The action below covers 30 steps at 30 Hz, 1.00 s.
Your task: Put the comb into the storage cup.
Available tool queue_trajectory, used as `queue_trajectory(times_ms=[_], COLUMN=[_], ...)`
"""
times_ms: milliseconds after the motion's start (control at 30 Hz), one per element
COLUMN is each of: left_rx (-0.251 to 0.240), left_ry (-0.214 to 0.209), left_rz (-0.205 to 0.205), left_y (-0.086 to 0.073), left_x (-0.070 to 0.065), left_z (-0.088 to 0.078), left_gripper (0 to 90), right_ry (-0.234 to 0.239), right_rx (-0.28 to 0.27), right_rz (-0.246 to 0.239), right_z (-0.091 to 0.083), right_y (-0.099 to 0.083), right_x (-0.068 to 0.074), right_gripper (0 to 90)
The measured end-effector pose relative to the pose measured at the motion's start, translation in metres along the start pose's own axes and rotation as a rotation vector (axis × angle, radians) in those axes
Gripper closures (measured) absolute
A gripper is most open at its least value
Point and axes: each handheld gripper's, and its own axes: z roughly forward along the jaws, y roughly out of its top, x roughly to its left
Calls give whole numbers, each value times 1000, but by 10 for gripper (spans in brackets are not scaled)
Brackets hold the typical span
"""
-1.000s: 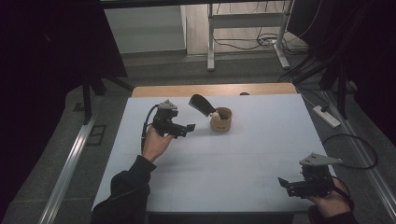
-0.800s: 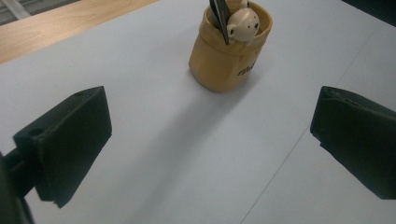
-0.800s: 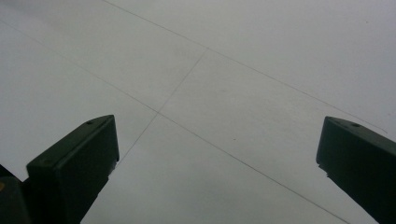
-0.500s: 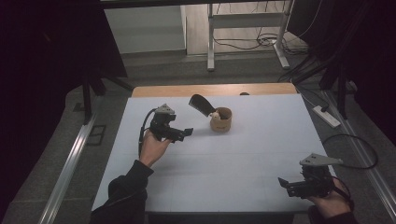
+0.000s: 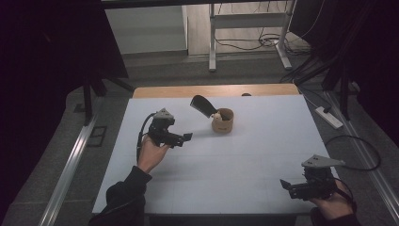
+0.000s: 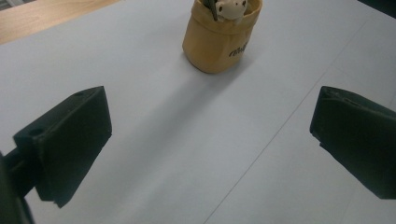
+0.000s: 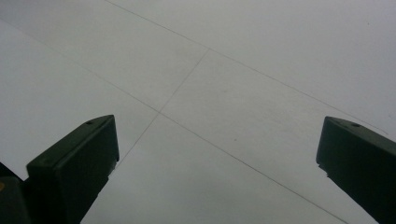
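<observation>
Left gripper (image 5: 187,137) is up off the white table (image 5: 244,160), jaws spread wide with nothing between them, pointing toward the small tan pouch (image 5: 222,121). That pouch stands upright just ahead of the jaws, near but not touching, with a black spatula-like tool (image 5: 203,105) leaning out of it and a little pale figure (image 6: 229,8) tucked at its rim. Further right and well apart from the pouch, the right gripper (image 5: 285,185) sits low at the near table edge, jaws also spread, holding nothing.
</observation>
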Motion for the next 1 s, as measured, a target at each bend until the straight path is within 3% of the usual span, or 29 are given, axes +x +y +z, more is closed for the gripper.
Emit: queue_trajectory(times_ms=[1000], left_rx=[22], left_ry=[23], left_rz=[-8], left_y=[-23], left_x=[-11], left_z=[-18], left_gripper=[0], right_ry=[10], right_rx=[-2], right_rz=[8], right_z=[0], right_y=[0], right_x=[-1], right_gripper=[0])
